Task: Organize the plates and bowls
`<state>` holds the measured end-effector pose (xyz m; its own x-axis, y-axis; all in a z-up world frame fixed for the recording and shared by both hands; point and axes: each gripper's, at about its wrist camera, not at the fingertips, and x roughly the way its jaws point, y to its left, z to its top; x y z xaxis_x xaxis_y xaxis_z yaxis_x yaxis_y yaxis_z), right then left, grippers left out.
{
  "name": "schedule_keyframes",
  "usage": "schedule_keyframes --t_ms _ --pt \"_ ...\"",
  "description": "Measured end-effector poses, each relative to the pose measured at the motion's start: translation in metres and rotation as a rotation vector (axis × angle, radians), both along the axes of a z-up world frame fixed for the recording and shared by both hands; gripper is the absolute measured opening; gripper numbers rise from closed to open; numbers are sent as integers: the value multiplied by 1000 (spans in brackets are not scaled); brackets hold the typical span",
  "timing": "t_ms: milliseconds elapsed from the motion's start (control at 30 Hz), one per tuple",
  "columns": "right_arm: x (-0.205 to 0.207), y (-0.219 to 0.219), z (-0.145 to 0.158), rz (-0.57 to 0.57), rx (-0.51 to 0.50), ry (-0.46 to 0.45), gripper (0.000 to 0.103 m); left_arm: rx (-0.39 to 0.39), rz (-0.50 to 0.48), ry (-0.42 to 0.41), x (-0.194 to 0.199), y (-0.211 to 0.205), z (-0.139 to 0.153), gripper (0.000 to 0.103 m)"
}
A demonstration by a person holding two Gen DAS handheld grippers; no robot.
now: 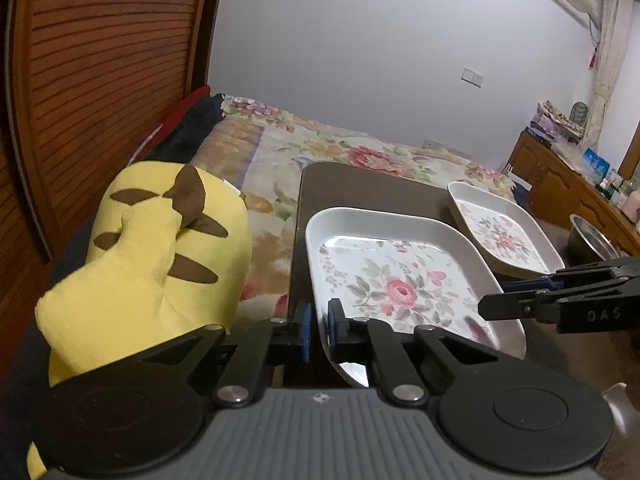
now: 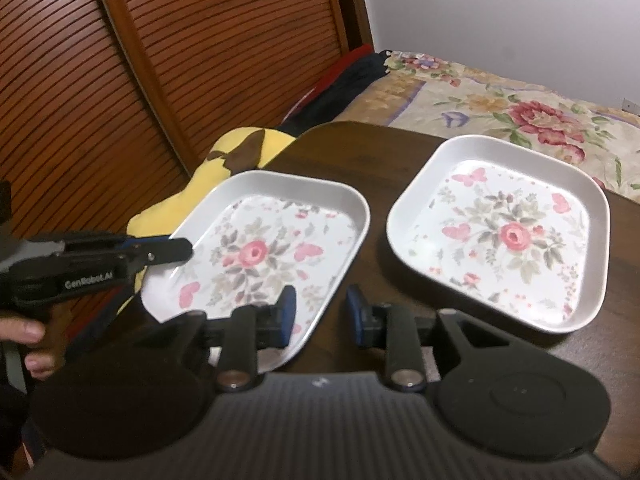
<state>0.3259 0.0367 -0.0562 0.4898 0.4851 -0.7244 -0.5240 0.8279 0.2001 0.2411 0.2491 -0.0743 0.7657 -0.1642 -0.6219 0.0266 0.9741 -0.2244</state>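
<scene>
Two square white plates with rose prints lie on a dark wooden table (image 2: 380,148). The near plate (image 1: 400,280) (image 2: 260,248) reaches past the table's left edge, above a yellow plush. My left gripper (image 1: 320,316) is shut on this plate's left rim; in the right wrist view it (image 2: 180,248) comes in from the left. My right gripper (image 2: 320,308) straddles the same plate's right rim, one finger over the plate and one over the table, with a gap at the pads. In the left wrist view it (image 1: 492,304) enters from the right. The second plate (image 1: 504,232) (image 2: 500,236) lies apart, farther right.
A yellow plush toy (image 1: 152,248) (image 2: 240,148) lies against the table's left side. Behind are a bed with a floral cover (image 1: 360,152) and a slatted wooden headboard (image 2: 180,60). A metal bowl (image 1: 592,236) stands at the table's right. A hand (image 2: 28,336) holds the left gripper.
</scene>
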Motion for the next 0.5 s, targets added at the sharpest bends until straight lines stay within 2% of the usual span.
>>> schedule_keyframes --t_ms 67,333,500 --pt "1 2 -1 3 -7 4 21 -17 1 7 0 0 0 7" --pt "-9 3 2 21 -39 -8 16 -12 8 3 -12 -3 12 6" --pt "-22 -7 15 16 -8 -22 16 2 1 -26 -27 -12 31 7"
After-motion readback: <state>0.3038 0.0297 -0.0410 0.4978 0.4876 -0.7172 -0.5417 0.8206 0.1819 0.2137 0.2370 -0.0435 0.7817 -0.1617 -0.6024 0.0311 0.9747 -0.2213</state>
